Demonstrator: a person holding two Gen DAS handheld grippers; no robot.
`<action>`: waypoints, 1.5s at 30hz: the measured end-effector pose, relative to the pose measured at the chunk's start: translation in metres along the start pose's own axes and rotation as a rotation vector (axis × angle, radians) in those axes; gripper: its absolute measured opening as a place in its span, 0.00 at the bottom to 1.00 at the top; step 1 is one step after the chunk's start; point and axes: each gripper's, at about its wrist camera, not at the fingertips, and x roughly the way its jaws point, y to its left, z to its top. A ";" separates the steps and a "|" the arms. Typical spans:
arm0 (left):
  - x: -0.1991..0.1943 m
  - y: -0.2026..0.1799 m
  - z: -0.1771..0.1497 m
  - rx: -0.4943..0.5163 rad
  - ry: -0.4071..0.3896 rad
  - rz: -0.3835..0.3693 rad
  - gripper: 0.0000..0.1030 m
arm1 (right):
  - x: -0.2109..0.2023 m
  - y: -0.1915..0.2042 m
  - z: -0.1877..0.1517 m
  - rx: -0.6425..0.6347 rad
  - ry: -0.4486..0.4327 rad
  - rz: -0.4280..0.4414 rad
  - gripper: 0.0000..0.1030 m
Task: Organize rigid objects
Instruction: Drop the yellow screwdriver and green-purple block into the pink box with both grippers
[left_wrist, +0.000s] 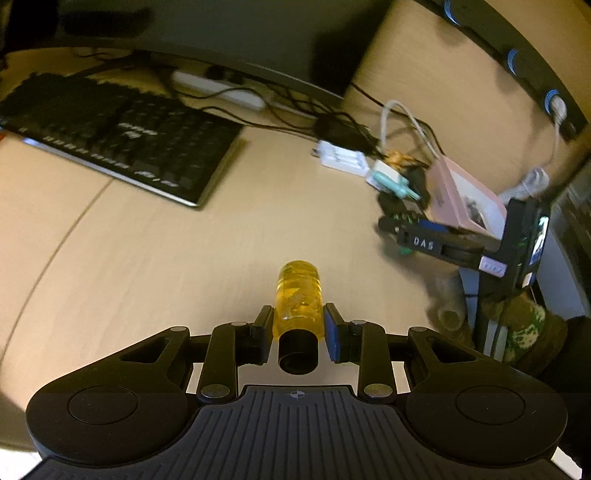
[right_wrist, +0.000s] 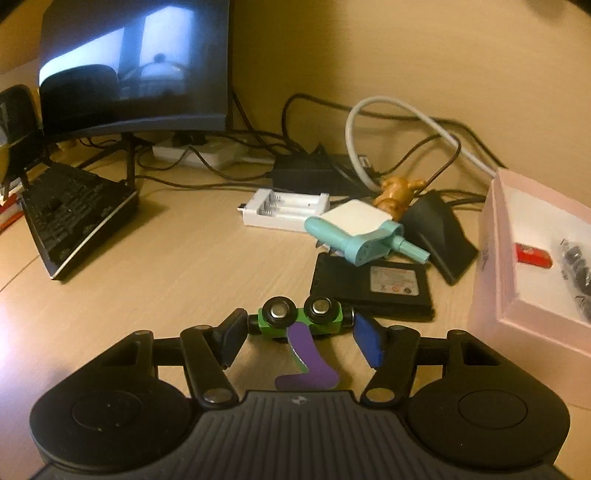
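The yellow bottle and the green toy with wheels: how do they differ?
The yellow bottle is see-through with a black cap; the green toy is opaque with black wheels and a purple part. The left gripper clamps the bottle above the desk; the toy lies on the desk between the right gripper's open jaws. Both are small and rigid.

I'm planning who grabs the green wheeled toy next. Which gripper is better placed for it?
Right. The right gripper already straddles the green wheeled toy on the desk, its pads not yet pressing. The left gripper is busy, shut on the yellow bottle.
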 end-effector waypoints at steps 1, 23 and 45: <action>0.003 -0.005 0.000 0.018 0.009 -0.012 0.31 | -0.006 -0.001 0.001 0.006 -0.012 0.003 0.61; 0.086 -0.211 0.043 0.513 0.105 -0.385 0.31 | -0.258 -0.094 -0.082 0.213 -0.158 -0.337 0.61; 0.147 -0.242 0.086 0.297 -0.071 -0.271 0.31 | -0.290 -0.131 -0.138 0.294 -0.076 -0.379 0.61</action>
